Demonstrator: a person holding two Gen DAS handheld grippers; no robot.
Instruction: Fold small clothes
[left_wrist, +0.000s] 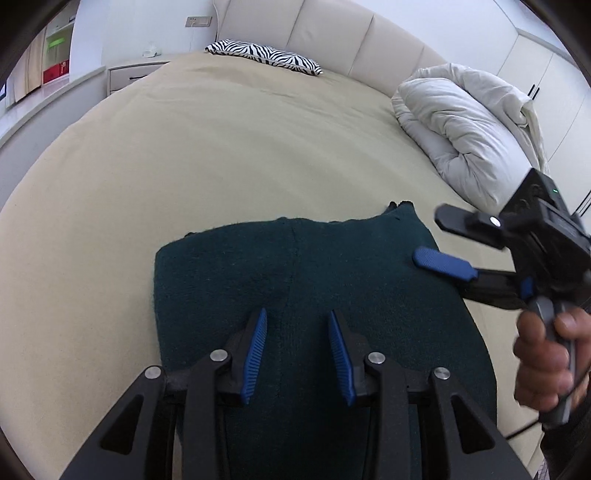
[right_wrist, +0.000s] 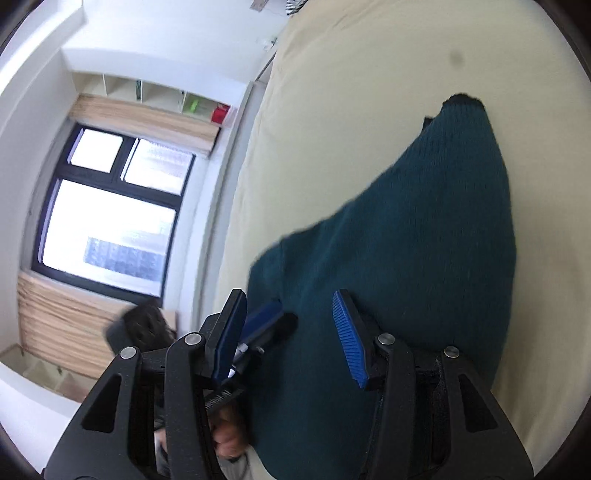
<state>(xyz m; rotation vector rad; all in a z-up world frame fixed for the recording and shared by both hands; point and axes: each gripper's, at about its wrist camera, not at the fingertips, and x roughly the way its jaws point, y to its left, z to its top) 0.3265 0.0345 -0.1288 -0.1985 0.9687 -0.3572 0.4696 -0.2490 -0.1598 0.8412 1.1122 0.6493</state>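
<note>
A dark green knitted garment (left_wrist: 295, 266) lies flat on the beige bed (left_wrist: 184, 147), its far edge slightly uneven. My left gripper (left_wrist: 298, 350) hovers over the garment's near middle, blue pads apart, nothing pinched between them. My right gripper (left_wrist: 439, 243), held by a hand (left_wrist: 543, 365), reaches in from the right over the garment's far right part, its fingers spread and empty. In the right wrist view the right gripper (right_wrist: 290, 332) stands open above the garment (right_wrist: 406, 240). Behind its left finger shows one of the left gripper's blue pads (right_wrist: 263, 318).
A zebra-print pillow (left_wrist: 264, 55) lies at the padded headboard (left_wrist: 332, 33). A rolled white duvet (left_wrist: 465, 129) sits on the bed's right side. A nightstand (left_wrist: 129, 74) stands at the far left; a window (right_wrist: 110, 206) is beyond the bed's edge.
</note>
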